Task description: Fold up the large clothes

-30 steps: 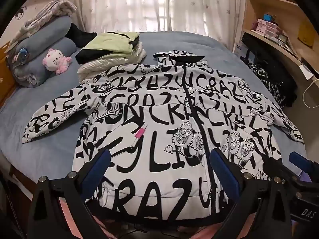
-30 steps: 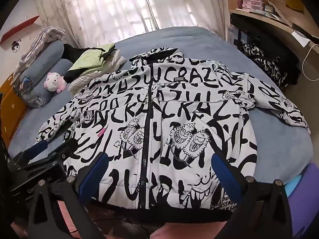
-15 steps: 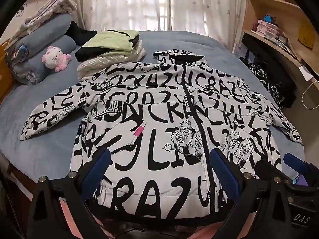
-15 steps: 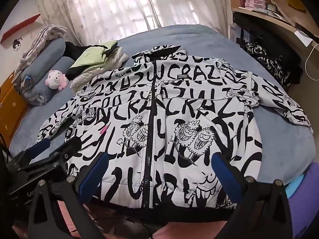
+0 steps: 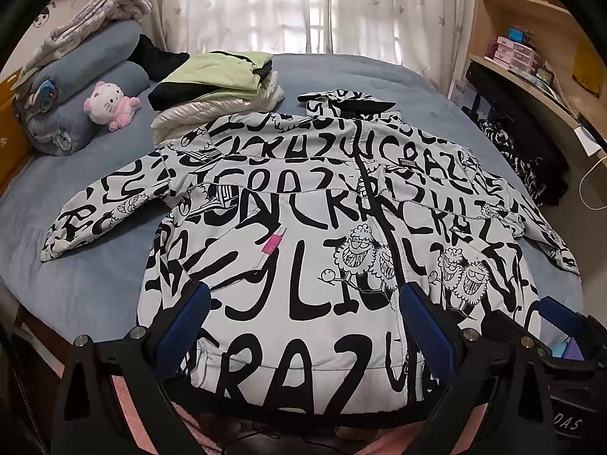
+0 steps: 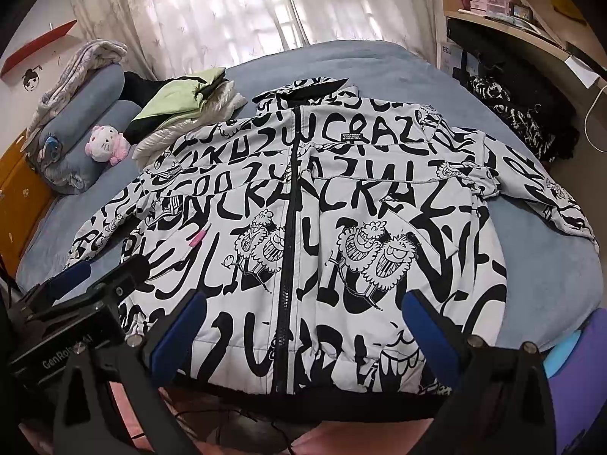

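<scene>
A large white jacket (image 5: 303,235) with black lettering and cartoon faces lies spread flat, front up and zipped, on the blue bed (image 5: 83,288); it also shows in the right wrist view (image 6: 322,235). Both sleeves stretch outward. Its black hem hangs at the bed's near edge. My left gripper (image 5: 303,326) is open and empty above the hem's left half. My right gripper (image 6: 303,326) is open and empty above the hem near the zipper. The left gripper also shows in the right wrist view (image 6: 95,276), at the lower left.
A stack of folded clothes (image 5: 220,87) lies behind the jacket's left shoulder. Rolled blue bedding (image 5: 79,87) and a pink plush toy (image 5: 108,104) lie far left. A desk with shelves (image 5: 531,76) and dark clothing (image 5: 519,151) stand on the right. Curtains hang behind.
Both grippers have drifted slightly, so the jacket sits a little differently in each view. The jacket has not moved. Both grippers stay open.
</scene>
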Available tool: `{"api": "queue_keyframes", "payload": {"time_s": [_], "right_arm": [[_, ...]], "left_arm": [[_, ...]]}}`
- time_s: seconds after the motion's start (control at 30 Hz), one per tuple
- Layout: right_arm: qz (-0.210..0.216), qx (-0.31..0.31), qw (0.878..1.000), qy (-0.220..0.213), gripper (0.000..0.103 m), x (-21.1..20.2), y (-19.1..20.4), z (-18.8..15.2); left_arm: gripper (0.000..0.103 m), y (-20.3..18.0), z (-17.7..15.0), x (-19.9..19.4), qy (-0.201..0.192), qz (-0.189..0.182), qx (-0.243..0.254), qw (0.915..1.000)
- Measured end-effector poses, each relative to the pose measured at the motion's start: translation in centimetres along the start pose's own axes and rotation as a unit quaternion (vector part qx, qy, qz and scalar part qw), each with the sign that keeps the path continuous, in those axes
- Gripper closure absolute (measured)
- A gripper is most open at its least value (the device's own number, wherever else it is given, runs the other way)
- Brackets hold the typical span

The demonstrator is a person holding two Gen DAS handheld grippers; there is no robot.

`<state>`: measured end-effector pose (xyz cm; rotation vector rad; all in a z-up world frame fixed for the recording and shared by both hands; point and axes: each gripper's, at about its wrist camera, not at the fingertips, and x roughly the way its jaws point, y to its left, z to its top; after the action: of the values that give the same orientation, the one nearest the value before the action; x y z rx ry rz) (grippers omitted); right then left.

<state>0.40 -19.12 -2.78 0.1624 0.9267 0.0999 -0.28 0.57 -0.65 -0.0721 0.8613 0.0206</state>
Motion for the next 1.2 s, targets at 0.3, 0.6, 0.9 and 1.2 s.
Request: {"api": "queue_keyframes", "payload": {"time_s": [0.3,0.6,0.9,1.2], "right_arm": [[0.000,-0.001,1.000,0.002,0.000,0.4,0.0,-0.3],[0.000,-0.001,1.000,0.002,0.000,0.4,0.0,-0.3],[-0.001,-0.002,1.000,0.001,0.000,0.5,0.0,-0.4],[-0.002,-0.001,1.000,0.000,0.000,0.6,-0.1,-0.3]], "left_arm": [[0.004,0.2,0.1,0.0,-0.001,0.000,0.002,1.0000],[0.004,0.4,0.1,0.1,-0.001,0.001,0.002,1.0000],[0.004,0.9,0.2,0.3,-0.001,0.003,0.003,1.0000],[0.004,0.9,1.3,0.8,-0.005,0.012,0.007,0.9999]]}}
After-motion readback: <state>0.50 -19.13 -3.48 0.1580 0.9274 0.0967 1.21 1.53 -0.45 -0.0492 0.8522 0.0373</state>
